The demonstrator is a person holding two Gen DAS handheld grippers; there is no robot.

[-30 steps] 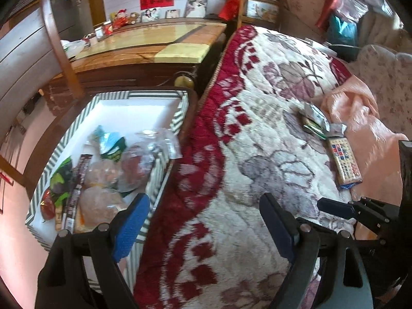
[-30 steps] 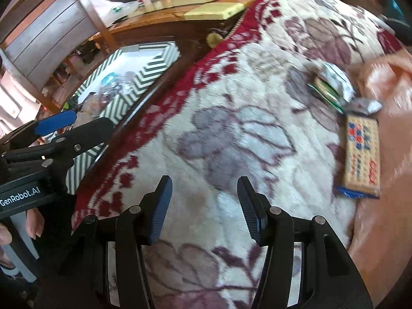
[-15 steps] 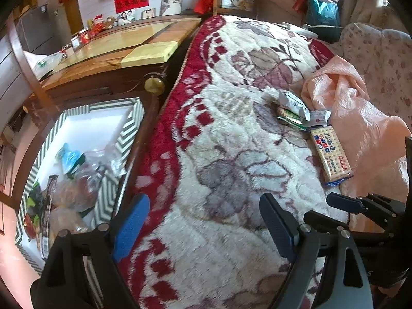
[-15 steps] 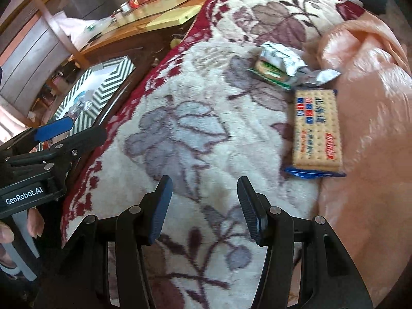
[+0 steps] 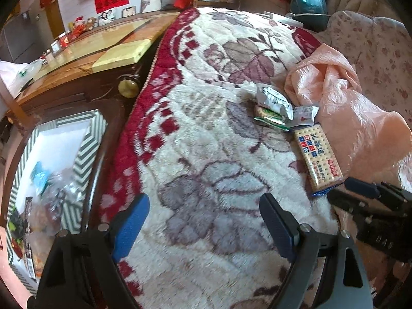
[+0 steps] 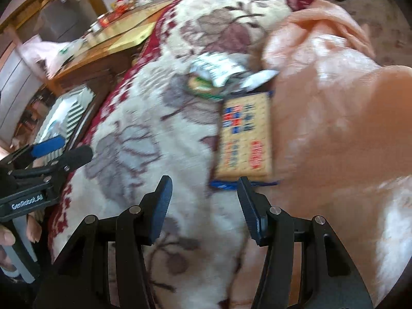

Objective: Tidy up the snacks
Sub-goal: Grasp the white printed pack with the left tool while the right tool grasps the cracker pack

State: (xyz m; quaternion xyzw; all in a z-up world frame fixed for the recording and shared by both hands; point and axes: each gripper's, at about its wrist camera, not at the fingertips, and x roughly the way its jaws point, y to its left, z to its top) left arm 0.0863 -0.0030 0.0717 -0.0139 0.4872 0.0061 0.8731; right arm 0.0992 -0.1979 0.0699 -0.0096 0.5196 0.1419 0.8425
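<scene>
Hovering near cracker pack (image 6: 244, 139): right gripper (image 6: 203, 206), jaws apart.

A long cracker pack (image 5: 318, 159) is lying flat on my floral blanket (image 5: 206, 134), touching small silver and green snack packets (image 5: 274, 105) beside it.

Open floral blanket (image 5: 206, 154) is lying free ahead; at two o'clock, the pink cloth (image 5: 360, 118) is crowding the cracker packet (image 5: 318, 159).

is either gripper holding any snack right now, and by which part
Nothing is held. The left gripper and the right gripper both have open jaws with only the blanket between them; the cracker pack lies untouched ahead.
</scene>
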